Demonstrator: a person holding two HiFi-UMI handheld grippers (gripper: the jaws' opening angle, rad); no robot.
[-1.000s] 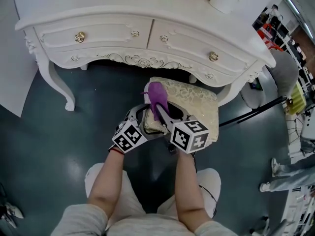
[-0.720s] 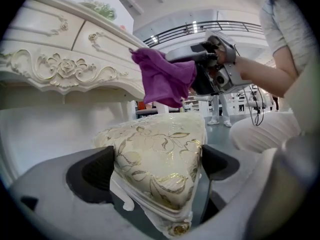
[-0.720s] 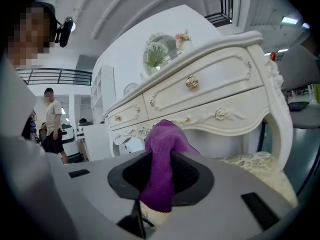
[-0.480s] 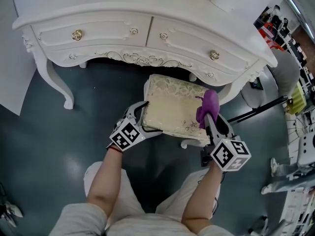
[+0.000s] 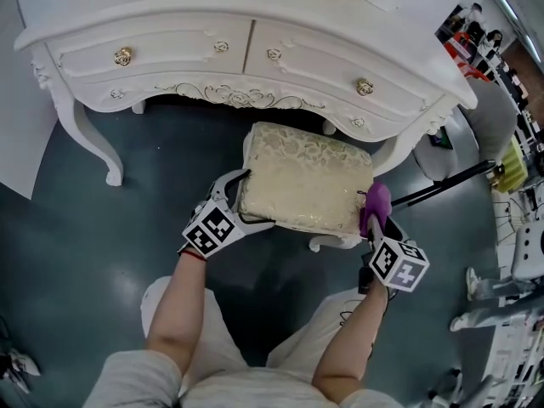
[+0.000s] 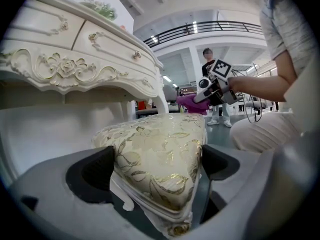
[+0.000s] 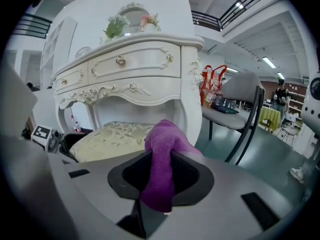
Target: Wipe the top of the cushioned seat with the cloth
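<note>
Cushioned seat (image 5: 306, 177), cream and gold brocade, standing on the floor (image 5: 127, 253) partly under a white dressing table (image 5: 255, 49). Its near corner fills the gap between the jaws of the left gripper (image 5: 244, 201), which are spread wide and bear against the padding on both sides, bracing the seat. Cloth (image 7: 162, 139), purple, pinched in a bunched fold between the closed jaws of the right gripper (image 5: 372, 219); one end stands up ahead of the jaws and the other hangs below them. From the right gripper, the seat lies ahead and to the left. In the head view the cloth sits at the seat's far edge from the left gripper, beside the padding, not on the top.

Progress, as a judgement: the top shows no mark or streak, so how much has been wiped cannot be read. With the cloth off the edge, this looks like the end of a stroke or a pause between strokes. To go on, the cloth must go back onto the top.
</note>
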